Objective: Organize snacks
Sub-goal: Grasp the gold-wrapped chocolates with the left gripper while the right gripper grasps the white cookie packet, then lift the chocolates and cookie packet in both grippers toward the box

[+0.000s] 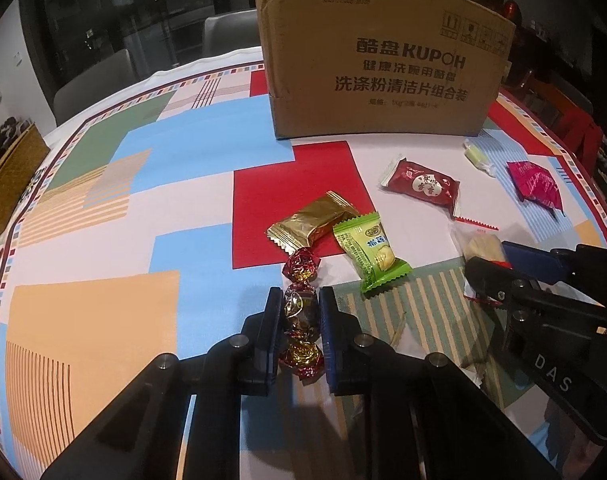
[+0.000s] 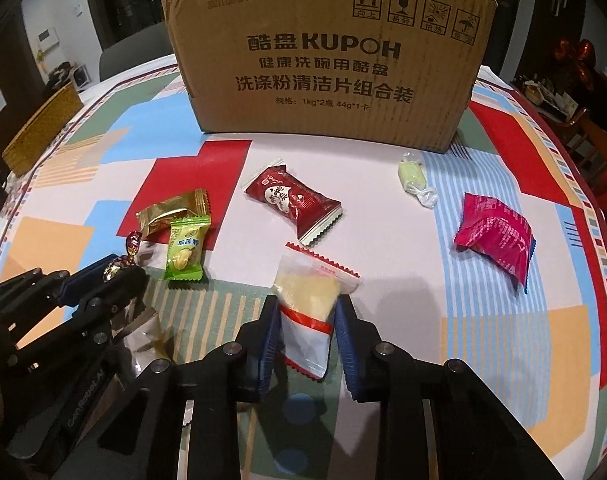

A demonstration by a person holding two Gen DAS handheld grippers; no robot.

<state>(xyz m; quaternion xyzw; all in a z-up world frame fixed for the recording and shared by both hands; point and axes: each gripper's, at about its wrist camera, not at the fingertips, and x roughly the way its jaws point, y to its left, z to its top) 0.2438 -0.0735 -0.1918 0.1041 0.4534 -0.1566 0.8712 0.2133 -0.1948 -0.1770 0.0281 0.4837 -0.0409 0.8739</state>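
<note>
Nearest: left hand-held gripper (image 1: pixel 300 298) has its blue pads clamped on a string of foil candies (image 1: pixel 299 312), red-gold twists in a row, front one sticking out past the fingertips, low over the worktop (image 1: pixel 95 320). Right hand-held gripper (image 2: pixel 306 306) is closed on the lower end of a clear-and-white wafer packet (image 2: pixel 307 304) with red zigzag edge; the top of the packet pokes forward. Whether either item is lifted clear of the cloth, can't tell.

Just beyond the candies: green packet (image 1: pixel 369 256) overlapping a gold packet (image 1: pixel 311 222). Mid-worktop: dark red packet (image 2: pixel 293 202). Further right: pink packet (image 2: pixel 493 236), and a small pale green candy (image 2: pixel 413 174) in clear wrap near the box. Far: open cardboard box (image 2: pixel 327 68), standing at the back of the worktop.

Step, as I judge it: both grippers have a snack in hand, pick stage done, carry to the box pending. Five loose snacks left, so early in the task. Next move calls for raising both over the box's tall front wall before releasing; the candy string dangles and may snag the rim, and the thin packet may slip.
</note>
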